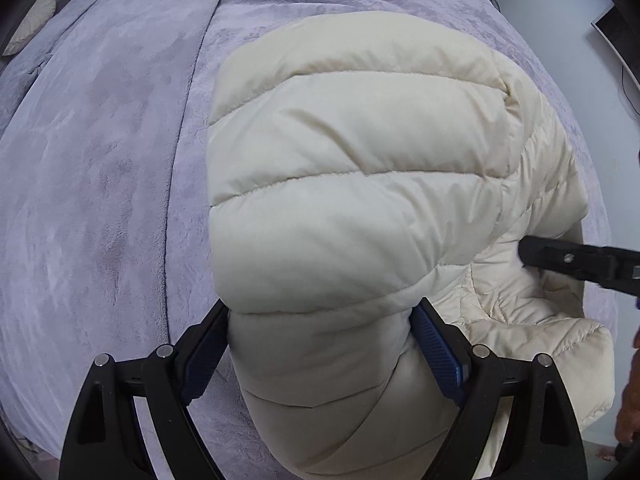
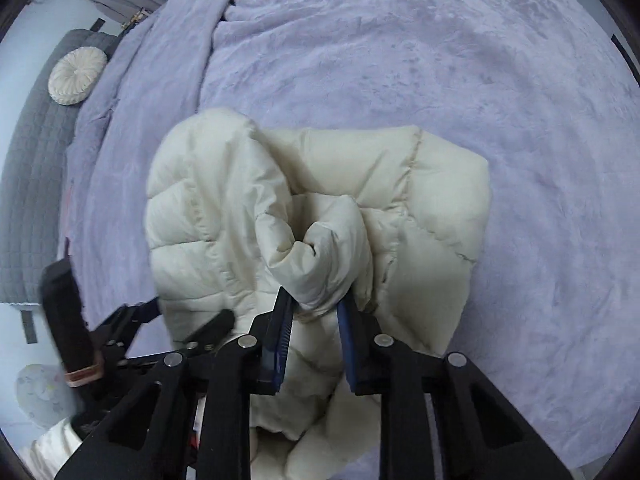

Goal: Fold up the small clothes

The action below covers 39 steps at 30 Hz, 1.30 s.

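A cream quilted puffer jacket (image 1: 360, 152) lies bunched on a lilac plush blanket (image 1: 100, 200). In the left wrist view my left gripper (image 1: 322, 308) stands wide, and its blue pads (image 1: 436, 352) press on both sides of a thick puffy end of the jacket. In the right wrist view my right gripper (image 2: 316, 296) stands narrow, pinching a rolled fold of the jacket (image 2: 320, 248) between its blue pads. One black finger of the right gripper (image 1: 560, 258) rests on the jacket's right side. A finger of the left gripper (image 2: 216, 326) shows at the jacket's lower left.
The blanket (image 2: 440, 60) covers a bed with a long crease (image 1: 188, 140) to the left of the jacket. A round cream cushion (image 2: 74, 76) leans on a grey quilted surface (image 2: 32, 200) at far left. Pale floor (image 1: 580, 72) lies beyond the bed's right edge. A person's hand (image 1: 628, 412) shows at the right.
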Each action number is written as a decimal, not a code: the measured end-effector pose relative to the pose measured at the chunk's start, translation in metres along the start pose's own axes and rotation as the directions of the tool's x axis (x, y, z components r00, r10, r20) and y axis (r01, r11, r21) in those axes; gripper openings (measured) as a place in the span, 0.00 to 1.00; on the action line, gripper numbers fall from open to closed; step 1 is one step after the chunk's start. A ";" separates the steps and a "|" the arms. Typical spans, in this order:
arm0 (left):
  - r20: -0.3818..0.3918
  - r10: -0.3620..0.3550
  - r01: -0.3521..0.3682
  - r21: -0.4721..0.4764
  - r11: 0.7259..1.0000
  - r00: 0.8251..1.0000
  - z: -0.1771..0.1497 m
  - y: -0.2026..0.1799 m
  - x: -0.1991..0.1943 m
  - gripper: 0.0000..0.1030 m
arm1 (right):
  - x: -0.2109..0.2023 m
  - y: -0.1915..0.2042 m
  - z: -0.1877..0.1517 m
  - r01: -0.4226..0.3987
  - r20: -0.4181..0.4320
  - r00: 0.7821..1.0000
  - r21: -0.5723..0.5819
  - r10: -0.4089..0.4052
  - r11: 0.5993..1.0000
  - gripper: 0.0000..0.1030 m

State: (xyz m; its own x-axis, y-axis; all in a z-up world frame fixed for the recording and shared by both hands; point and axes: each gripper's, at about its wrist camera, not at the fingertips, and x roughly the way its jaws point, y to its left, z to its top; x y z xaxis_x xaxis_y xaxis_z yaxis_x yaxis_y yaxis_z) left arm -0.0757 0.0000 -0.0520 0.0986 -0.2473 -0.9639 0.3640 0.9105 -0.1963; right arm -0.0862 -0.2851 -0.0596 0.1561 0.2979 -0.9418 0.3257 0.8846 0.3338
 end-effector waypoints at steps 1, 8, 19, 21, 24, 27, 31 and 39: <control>-0.007 -0.003 0.004 0.000 1.000 1.000 -0.001 -0.001 0.000 0.86 | 0.011 -0.004 -0.002 0.000 -0.011 1.000 0.019 0.001 1.000 0.23; 0.006 0.013 -0.013 -0.018 1.000 1.000 -0.007 -0.007 -0.001 0.86 | 0.041 -0.016 -0.012 0.042 0.013 0.999 -0.037 -0.041 0.998 0.22; 0.037 -0.004 0.006 -0.057 0.998 0.999 -0.001 0.003 -0.010 0.87 | 0.051 -0.034 -0.013 0.035 0.016 0.999 -0.069 -0.034 0.997 0.22; 0.053 0.029 -0.026 -0.054 0.998 0.998 -0.001 -0.001 -0.013 0.87 | 0.051 -0.035 -0.013 0.041 0.017 0.999 -0.072 -0.040 0.997 0.22; 0.055 0.065 -0.063 -0.034 0.997 0.996 0.001 -0.006 -0.017 0.87 | 0.050 -0.036 -0.013 0.043 0.020 0.999 -0.074 -0.041 0.996 0.22; 0.045 0.123 -0.124 0.001 0.992 0.991 0.005 -0.010 -0.016 1.00 | 0.047 -0.034 -0.014 0.046 0.024 0.999 -0.073 -0.044 0.996 0.22; 0.038 0.069 -0.067 -0.041 0.997 0.997 0.005 -0.002 -0.015 1.00 | 0.045 -0.030 -0.017 0.054 0.034 0.998 -0.076 -0.052 0.996 0.23; 0.025 0.091 -0.090 -0.027 0.996 0.996 0.005 -0.003 -0.015 1.00 | 0.044 -0.025 -0.020 0.055 0.040 0.998 -0.077 -0.052 0.995 0.25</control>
State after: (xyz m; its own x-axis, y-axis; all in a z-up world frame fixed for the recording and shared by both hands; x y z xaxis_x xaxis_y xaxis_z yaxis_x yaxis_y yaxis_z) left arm -0.0738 -0.0007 -0.0364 0.1541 -0.1720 -0.9730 0.3289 0.9375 -0.1136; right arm -0.1064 -0.2871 -0.1097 0.1756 0.2367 -0.9556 0.2609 0.9248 0.2770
